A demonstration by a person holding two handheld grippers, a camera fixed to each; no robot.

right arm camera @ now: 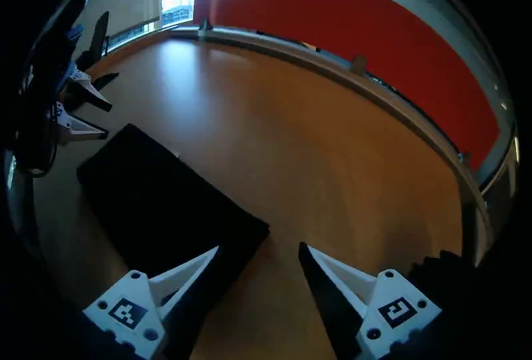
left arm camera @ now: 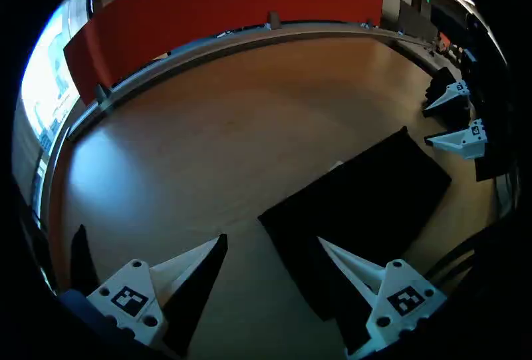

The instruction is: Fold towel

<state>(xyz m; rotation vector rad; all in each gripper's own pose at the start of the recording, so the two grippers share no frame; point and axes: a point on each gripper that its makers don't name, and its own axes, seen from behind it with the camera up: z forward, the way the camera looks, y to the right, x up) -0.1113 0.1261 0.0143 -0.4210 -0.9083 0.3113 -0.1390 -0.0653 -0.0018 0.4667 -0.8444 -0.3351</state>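
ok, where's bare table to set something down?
Free: the broad stretch of table between the black towel and the red divider. Crowded: the towel's two ends, where the left hand-held gripper and right hand-held gripper hover, both open.

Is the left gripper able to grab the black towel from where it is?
Probably yes. The left gripper is open, and the black towel lies flat on the table just ahead, its near corner right by the fingertips. Nothing stands between them.
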